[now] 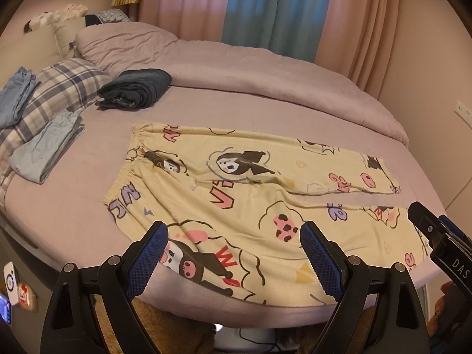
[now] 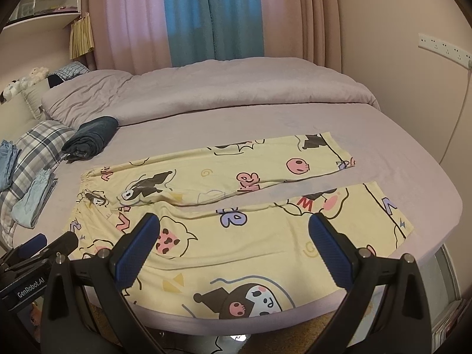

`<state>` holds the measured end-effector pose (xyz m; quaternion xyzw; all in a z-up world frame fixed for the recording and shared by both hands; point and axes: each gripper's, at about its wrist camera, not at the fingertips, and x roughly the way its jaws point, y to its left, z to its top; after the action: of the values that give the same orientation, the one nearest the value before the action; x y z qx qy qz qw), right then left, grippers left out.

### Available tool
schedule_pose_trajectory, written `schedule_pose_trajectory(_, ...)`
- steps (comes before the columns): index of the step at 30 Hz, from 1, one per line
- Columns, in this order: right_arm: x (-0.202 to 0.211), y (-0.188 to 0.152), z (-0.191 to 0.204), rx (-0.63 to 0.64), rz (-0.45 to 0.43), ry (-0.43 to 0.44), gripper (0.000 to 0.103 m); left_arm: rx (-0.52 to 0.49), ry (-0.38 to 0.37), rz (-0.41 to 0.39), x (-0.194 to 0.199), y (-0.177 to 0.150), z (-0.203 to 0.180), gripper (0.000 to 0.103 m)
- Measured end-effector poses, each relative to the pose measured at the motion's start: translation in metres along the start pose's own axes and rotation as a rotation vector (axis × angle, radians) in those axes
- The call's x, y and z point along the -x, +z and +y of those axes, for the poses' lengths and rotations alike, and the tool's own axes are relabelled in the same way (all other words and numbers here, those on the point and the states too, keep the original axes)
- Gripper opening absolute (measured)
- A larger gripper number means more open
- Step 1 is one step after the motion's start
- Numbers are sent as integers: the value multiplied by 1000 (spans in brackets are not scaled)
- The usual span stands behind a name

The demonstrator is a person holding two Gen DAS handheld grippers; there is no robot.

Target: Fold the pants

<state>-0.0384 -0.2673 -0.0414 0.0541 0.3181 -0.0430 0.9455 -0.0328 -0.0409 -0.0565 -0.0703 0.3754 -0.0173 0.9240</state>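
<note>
Yellow cartoon-print pants [image 1: 236, 188] lie flat on the purple bed [image 1: 73, 206], waistband to the left, both legs spread to the right with a gap between them. They also show in the right wrist view [image 2: 236, 206]. My left gripper [image 1: 233, 236] is open and empty, above the near leg close to the waist end. My right gripper [image 2: 234, 227] is open and empty, above the near leg further toward the cuff. The right gripper's body shows at the right edge of the left wrist view [image 1: 436, 236].
A folded dark garment [image 1: 135, 88] lies behind the waistband. Folded light blue pants [image 1: 44, 153] and jeans [image 1: 17, 97] rest on a plaid pillow [image 1: 67, 88] at the left. A bunched duvet [image 1: 265, 73] fills the far side. The bed's front edge [image 1: 206, 306] is right below my grippers.
</note>
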Motion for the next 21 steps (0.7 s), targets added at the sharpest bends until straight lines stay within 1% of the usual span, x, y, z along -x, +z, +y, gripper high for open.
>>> schedule_pose_trajectory(9,-4,-1,-2,-7,8,-1,101,15,-18,18,-10,0,6,91)
schedule_pose_trajectory(13,-7,-1,-6,-23,28,-14,101,55,-16,36,-16,1,17,91)
schedule_pose_trajectory(19,-13,-3,-14,-41,40,-33,101,98,16,61,-29,4,37,91)
schedule_pose_trajectory(21,-15,-3,-17,-44,48,-38,101,115,2,65,-35,8,47,91)
